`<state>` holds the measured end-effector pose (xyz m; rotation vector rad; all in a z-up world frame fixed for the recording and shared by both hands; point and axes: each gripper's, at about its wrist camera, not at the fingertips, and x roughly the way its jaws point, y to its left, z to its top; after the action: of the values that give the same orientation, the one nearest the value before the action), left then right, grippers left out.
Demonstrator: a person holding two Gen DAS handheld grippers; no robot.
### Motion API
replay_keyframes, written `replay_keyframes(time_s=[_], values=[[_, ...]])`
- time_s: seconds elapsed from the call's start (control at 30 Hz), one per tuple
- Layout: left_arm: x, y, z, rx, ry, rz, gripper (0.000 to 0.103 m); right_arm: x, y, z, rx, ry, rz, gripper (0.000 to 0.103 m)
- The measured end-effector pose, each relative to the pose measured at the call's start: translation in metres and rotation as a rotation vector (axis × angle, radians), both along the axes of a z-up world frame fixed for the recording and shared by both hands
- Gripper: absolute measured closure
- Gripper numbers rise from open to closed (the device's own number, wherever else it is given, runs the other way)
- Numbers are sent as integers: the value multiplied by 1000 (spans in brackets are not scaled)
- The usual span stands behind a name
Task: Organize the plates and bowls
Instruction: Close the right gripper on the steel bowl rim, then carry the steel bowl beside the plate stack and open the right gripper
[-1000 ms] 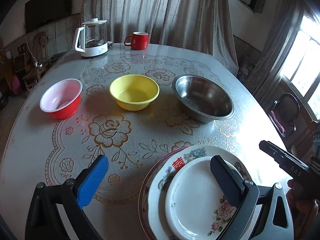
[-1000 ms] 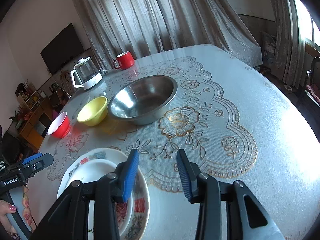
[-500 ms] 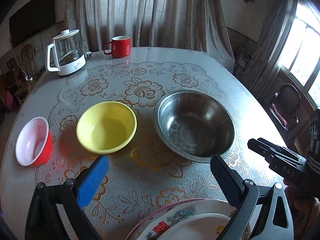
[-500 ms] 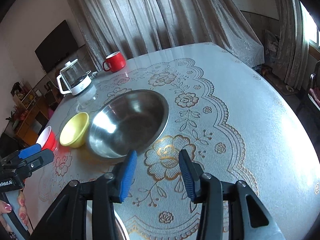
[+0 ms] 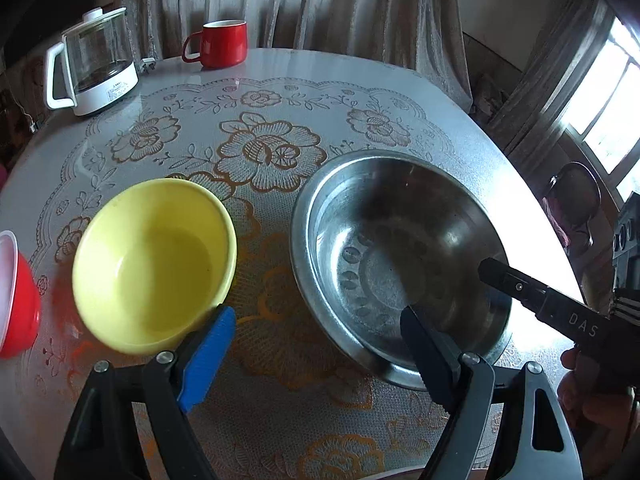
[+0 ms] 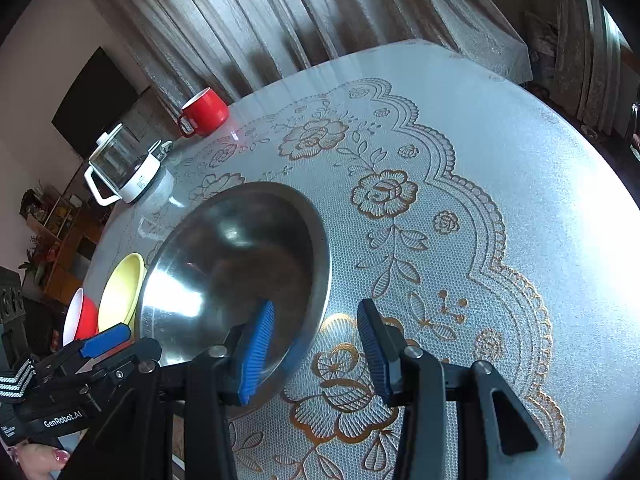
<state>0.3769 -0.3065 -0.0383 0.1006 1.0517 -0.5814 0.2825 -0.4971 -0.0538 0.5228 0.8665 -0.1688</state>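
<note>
A steel bowl (image 5: 400,256) stands beside a yellow bowl (image 5: 154,260) and a red bowl (image 5: 14,300) on the lace-covered table (image 5: 260,152). My left gripper (image 5: 316,332) is open and empty, its right finger over the steel bowl's near rim, its left finger by the yellow bowl. My right gripper (image 6: 316,344) is open and empty, its jaws straddling the steel bowl's (image 6: 232,276) right rim without closing. The yellow bowl (image 6: 120,292) and red bowl (image 6: 80,316) show at the left of the right wrist view. The plates are almost out of view.
A glass kettle (image 5: 94,62) and a red mug (image 5: 220,44) stand at the table's far edge; they also show in the right wrist view, kettle (image 6: 124,168) and mug (image 6: 204,112). Curtains hang behind. A chair (image 5: 576,200) stands at the right by the window.
Both grippers have moved forward from the stacked plates to the bowls. The plates have slipped out of view below. Both grippers stay open.
</note>
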Motion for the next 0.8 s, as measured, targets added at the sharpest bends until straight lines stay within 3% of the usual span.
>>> replay_keyframes(time_s=[0.13,0.23,0.33,0.4,0.47,0.8], values=[[6,-3,-8,-4,35,3,37,6,-1,-8,31,2,6,59],[9,-2,-13,-24,70,2,48,8,0,-13,43,8,16,70],[9,-3,-12,-63,88,-4,65,7,3,-14,57,-9,37,80],[4,-10,-8,-35,63,-27,77,7,8,-11,42,-13,52,86],[1,-13,-7,2,34,-30,77,6,12,-8,19,-20,51,86],[-17,7,-2,-37,46,-8,77,-10,19,-7,45,-25,54,87]])
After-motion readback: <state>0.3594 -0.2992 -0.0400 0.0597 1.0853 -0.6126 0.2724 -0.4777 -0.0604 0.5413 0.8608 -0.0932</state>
